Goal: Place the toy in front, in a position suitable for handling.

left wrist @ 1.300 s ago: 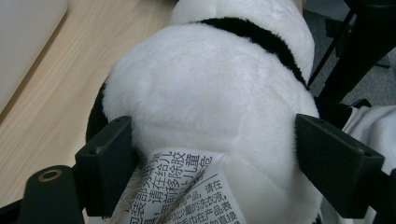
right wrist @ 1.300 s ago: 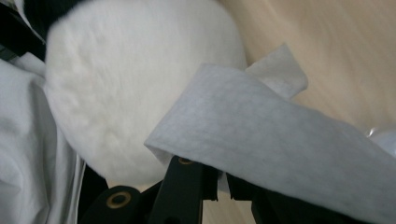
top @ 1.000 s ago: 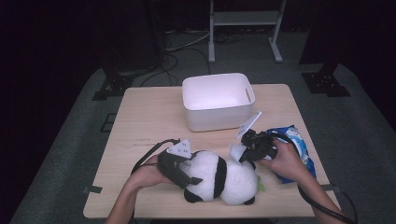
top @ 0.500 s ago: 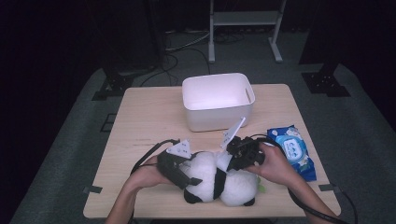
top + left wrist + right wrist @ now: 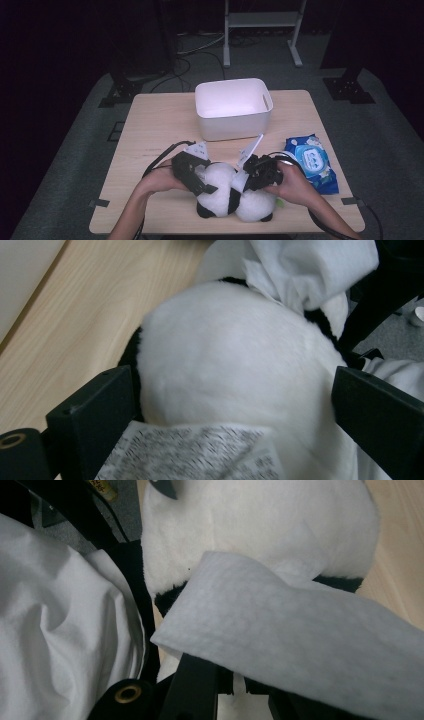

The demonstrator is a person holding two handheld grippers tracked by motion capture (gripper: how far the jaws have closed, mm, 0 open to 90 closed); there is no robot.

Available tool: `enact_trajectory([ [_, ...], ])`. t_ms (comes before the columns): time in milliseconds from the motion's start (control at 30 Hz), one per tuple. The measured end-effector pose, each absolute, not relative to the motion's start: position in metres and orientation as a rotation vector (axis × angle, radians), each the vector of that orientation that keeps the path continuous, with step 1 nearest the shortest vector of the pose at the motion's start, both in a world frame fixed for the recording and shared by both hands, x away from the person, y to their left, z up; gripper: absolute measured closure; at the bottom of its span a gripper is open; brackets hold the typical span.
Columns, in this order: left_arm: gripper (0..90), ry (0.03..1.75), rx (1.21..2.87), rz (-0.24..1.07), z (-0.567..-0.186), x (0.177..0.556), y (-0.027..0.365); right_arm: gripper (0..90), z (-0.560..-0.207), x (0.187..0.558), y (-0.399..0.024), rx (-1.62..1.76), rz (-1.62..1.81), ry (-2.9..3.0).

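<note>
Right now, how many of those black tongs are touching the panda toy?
2. The left tongs straddle the panda toy at its left side; the right tongs press a white wipe onto its right side.

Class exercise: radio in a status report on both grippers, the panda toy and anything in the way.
Left gripper astride panda toy, jaws just opening wide. Right gripper shut on white wipe, at panda. Wipes pack and white bin stand clear.

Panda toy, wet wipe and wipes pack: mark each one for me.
panda toy [image 5: 220, 181]: high view, on its white body.
wet wipe [image 5: 300, 625]: right gripper view, on the middle of the sheet.
wipes pack [image 5: 312, 162]: high view, on its blue top face.
</note>
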State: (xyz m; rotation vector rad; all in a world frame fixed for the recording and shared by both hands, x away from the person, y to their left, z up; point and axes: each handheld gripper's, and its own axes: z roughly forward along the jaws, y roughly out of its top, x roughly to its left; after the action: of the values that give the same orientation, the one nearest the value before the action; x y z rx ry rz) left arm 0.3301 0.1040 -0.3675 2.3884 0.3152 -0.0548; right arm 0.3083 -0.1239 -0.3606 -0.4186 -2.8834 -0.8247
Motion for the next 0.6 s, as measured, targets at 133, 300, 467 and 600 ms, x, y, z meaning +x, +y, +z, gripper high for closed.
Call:
enact_trajectory([
  [133,1.0,0.294,2.432,-0.139,-0.370,0.337,0.093,84.6,-0.365,0.305,-0.126,-0.408,-0.849,-2.869],
  [300,0.0,0.280,2.448,-0.178,-0.371,0.341,0.089,84.8,-0.368,0.303,-0.127,-0.388,-0.864,-2.870],
  [467,14.1,0.250,2.454,-0.169,-0.375,0.346,0.088,84.7,-0.368,0.303,-0.127,-0.391,-0.870,-2.873],
  [600,38.1,0.257,2.420,-0.113,-0.372,0.346,0.093,84.3,-0.362,0.309,-0.136,-0.430,-0.926,-2.853],
])
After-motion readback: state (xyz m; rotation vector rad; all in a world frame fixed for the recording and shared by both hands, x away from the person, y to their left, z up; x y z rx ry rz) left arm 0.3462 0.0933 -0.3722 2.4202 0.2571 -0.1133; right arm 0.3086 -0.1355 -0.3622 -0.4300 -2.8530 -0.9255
